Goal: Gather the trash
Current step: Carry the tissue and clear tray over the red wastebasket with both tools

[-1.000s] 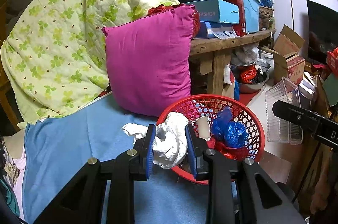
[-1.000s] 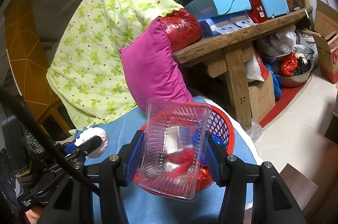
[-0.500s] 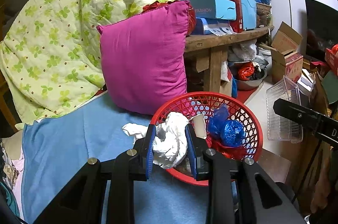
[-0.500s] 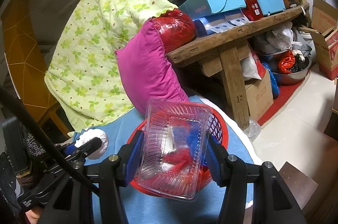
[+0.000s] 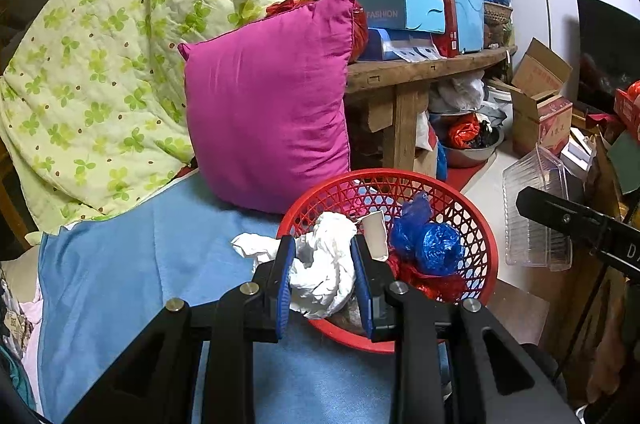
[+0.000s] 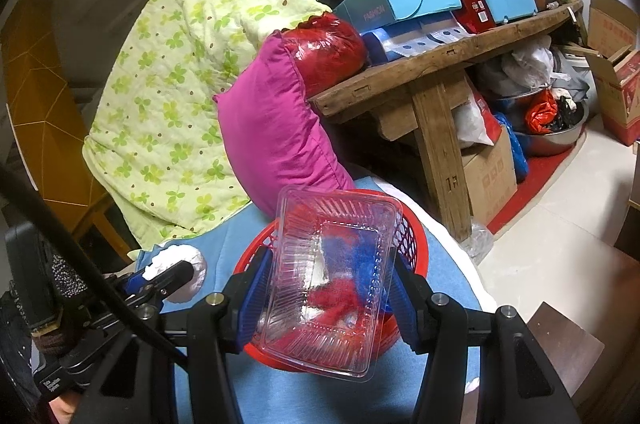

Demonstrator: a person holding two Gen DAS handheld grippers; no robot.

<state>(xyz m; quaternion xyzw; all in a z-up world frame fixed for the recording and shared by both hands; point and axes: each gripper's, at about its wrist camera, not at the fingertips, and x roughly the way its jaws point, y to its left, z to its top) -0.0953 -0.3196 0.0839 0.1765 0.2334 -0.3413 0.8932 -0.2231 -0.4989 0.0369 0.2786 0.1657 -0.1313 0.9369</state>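
Left claw (image 5: pixel 323 278) clamps crumpled white tissue (image 5: pixel 324 276) at lower-centre frame, over round red plastic basket (image 5: pixel 486 244) rim; right claw (image 6: pixel 326 298) pinches clear ribbed plastic tray (image 6: pixel 328 284). Releasing early risks tissue dropping outside.

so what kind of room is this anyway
Most likely a cluttered bedroom or storage room in a home. A green floral quilt and a magenta pillow rest on a blue-sheeted bed, and beside it a rough wooden bench is stacked with boxes, with cardboard cartons below.

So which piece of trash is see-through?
The clear plastic tray, held in the right tongs over the red basket. The white crumpled paper in the left tongs and the blue bag are solid-coloured.
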